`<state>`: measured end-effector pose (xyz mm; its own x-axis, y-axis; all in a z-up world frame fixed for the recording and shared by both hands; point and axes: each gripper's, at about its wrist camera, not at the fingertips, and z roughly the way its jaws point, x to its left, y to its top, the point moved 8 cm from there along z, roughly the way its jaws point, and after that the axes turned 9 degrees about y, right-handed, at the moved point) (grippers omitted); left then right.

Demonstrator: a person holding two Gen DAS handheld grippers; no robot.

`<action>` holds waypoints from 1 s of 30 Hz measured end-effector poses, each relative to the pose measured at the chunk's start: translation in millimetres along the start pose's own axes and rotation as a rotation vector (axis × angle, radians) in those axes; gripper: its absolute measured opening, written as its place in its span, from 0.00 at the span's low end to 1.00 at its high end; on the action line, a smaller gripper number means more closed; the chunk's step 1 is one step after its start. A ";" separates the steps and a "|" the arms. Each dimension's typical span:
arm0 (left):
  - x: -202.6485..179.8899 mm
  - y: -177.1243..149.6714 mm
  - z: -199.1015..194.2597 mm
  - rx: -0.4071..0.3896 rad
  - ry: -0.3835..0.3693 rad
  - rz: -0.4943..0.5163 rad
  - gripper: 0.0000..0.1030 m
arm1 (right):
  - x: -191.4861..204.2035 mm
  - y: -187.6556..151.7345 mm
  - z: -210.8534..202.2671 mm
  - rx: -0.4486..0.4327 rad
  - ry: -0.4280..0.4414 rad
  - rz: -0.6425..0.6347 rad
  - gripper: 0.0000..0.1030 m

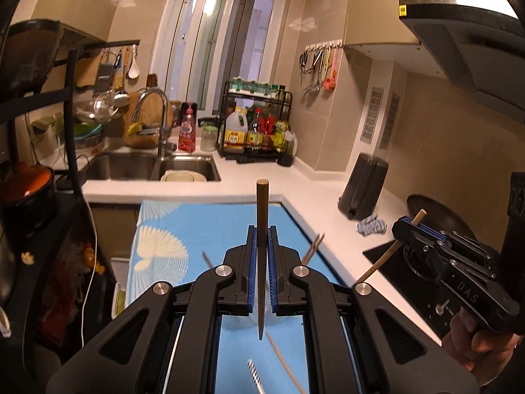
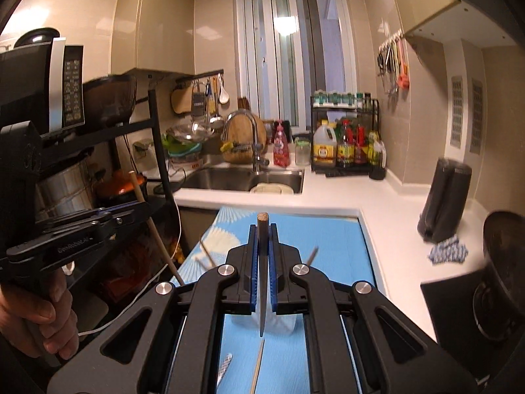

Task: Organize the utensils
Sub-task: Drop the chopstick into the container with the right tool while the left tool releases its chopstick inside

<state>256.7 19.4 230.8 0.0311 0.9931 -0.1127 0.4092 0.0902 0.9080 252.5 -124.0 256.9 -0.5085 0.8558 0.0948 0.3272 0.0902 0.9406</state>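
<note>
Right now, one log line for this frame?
left hand-held gripper: shut on chopstick | right hand-held gripper: shut on second chopstick | both over blue mat

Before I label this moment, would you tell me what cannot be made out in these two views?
- Left wrist: the clear container under the left gripper is masked by the fingers.
- Right wrist: the striped utensil is blurred and partly hidden behind the gripper frame.
- Either view: the hanging tools are too small to identify.
</note>
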 end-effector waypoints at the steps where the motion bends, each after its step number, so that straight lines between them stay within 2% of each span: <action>1: -2.0 7.3 2.8 -0.012 0.001 0.002 0.06 | -0.5 11.3 2.6 -0.020 -0.004 -0.011 0.06; 5: -3.8 32.1 25.2 -0.048 0.014 0.000 0.06 | -7.9 34.2 19.7 -0.056 -0.022 -0.018 0.06; 8: -3.2 33.7 50.4 -0.032 0.027 0.003 0.06 | -16.1 33.2 42.7 -0.050 -0.040 -0.019 0.06; 12: -0.2 17.2 87.3 0.000 0.060 0.035 0.06 | -25.3 11.6 74.0 -0.014 -0.035 -0.013 0.06; 15: 3.8 3.7 108.4 0.043 0.054 0.030 0.06 | -33.9 -11.9 96.2 0.036 -0.040 -0.003 0.06; 20: -0.7 -25.8 134.5 0.124 0.053 0.077 0.07 | -44.5 -48.2 122.8 0.130 -0.027 0.035 0.06; 22: -1.8 -31.0 136.4 0.146 0.056 0.088 0.09 | -44.3 -57.8 126.9 0.166 -0.028 0.026 0.11; 23: -1.4 -30.6 133.4 0.142 0.052 0.087 0.16 | -43.1 -60.8 125.6 0.171 -0.039 0.015 0.14; 25: 0.1 -25.5 121.6 0.112 0.043 0.078 0.23 | -42.8 -61.6 117.4 0.159 -0.065 0.003 0.27; 30: 3.7 -17.8 85.1 0.049 0.054 0.055 0.23 | -38.9 -61.7 85.3 0.122 -0.088 -0.005 0.29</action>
<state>327.1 15.2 179.9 0.0062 0.9992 -0.0404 0.4528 0.0332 0.8910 320.0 -119.4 167.4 -0.4405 0.8960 0.0567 0.4221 0.1510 0.8939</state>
